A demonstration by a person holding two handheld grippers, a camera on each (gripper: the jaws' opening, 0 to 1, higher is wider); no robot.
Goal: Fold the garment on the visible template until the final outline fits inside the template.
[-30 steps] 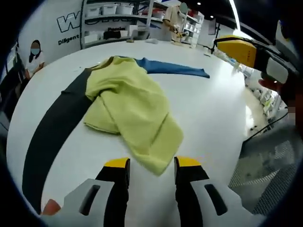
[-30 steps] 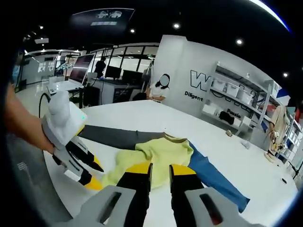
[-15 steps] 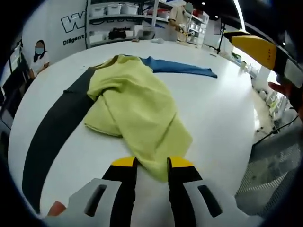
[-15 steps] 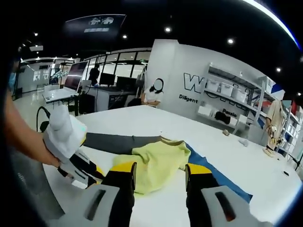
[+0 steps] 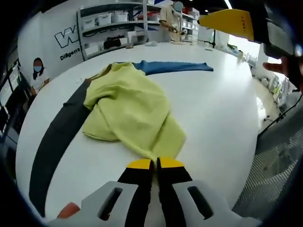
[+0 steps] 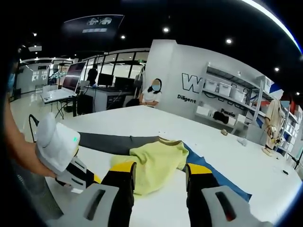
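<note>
Since a second ago our left gripper has closed from wide apart to jaws pressed together on the near hem of the yellow-green garment, pinching that edge. The garment lies crumpled on the white table, partly over a template made of a dark grey strip and a blue strip. Our right gripper has spread its jaws wide and holds nothing, hovering above the table with the garment between and beyond its tips. The left gripper shows low beside it, held by a hand.
</note>
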